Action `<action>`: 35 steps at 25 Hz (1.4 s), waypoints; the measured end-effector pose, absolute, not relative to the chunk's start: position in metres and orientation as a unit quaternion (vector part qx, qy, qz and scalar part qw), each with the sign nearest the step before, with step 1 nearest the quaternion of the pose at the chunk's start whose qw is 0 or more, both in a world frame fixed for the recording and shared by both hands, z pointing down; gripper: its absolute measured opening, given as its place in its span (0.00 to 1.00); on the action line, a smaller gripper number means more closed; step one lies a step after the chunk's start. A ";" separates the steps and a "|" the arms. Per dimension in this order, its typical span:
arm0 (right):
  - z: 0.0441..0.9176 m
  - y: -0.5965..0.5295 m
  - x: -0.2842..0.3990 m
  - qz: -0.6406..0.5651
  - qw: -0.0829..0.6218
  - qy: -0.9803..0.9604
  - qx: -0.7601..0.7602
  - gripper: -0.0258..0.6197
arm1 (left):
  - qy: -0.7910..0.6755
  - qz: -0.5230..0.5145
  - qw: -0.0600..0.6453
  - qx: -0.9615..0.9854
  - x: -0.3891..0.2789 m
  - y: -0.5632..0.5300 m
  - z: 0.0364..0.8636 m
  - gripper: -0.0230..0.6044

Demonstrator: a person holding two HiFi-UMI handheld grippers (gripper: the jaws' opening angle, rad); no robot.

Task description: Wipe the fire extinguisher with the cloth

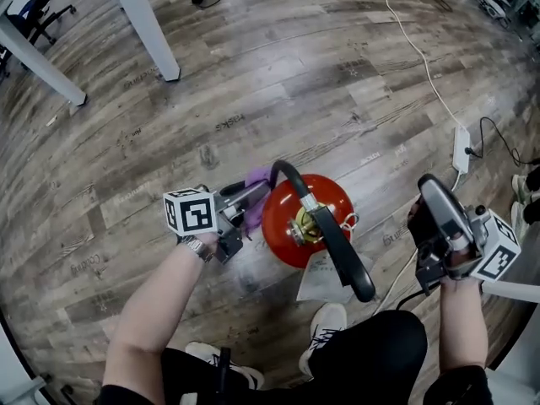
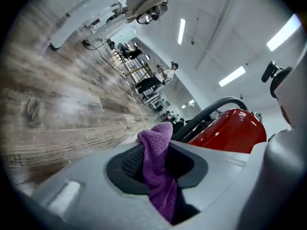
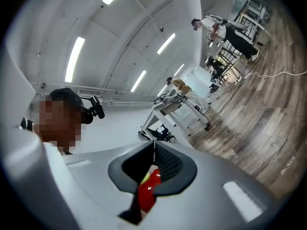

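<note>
Floorboards (image 1: 337, 99) bear fire extinguisher (image 1: 287, 222); left gripper (image 1: 246, 202) pinches purple cloth (image 2: 160, 169).

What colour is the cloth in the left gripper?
Purple; the cloth shows best in the left gripper view.

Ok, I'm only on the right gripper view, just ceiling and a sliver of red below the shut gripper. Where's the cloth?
Observer: The purple cloth is clamped in the left gripper.
Operator: And where's the extinguisher from there?
Observer: The red fire extinguisher stands upright on the wood floor, just right of the cloth. The head view can't settle whether they touch.
Operator: Is my right gripper on it?
Observer: No, the right gripper hangs off to its right, with bare floor between them.
</note>
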State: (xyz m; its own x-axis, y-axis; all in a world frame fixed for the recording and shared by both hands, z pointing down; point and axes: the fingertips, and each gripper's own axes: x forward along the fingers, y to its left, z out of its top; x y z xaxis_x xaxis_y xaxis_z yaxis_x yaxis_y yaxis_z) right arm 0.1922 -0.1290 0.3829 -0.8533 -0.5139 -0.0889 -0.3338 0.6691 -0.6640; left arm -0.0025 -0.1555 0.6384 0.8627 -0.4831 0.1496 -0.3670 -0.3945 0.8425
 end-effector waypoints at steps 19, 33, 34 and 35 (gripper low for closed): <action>0.399 -0.113 0.202 -0.337 0.181 0.880 -0.280 0.04 | -0.416 -0.017 0.519 0.746 -0.018 -0.148 0.781 0.19; 0.369 -0.113 0.216 -0.314 0.252 0.861 -0.312 0.04 | -0.247 -0.255 0.484 0.800 -0.022 -0.123 0.492 0.19; 0.367 -0.114 0.218 -0.310 0.258 0.859 -0.316 0.04 | -0.235 -0.263 0.459 0.815 -0.022 -0.117 0.463 0.19; 0.364 -0.115 0.218 -0.307 0.263 0.858 -0.317 0.04 | -0.222 -0.269 0.436 0.830 -0.021 -0.110 0.439 0.19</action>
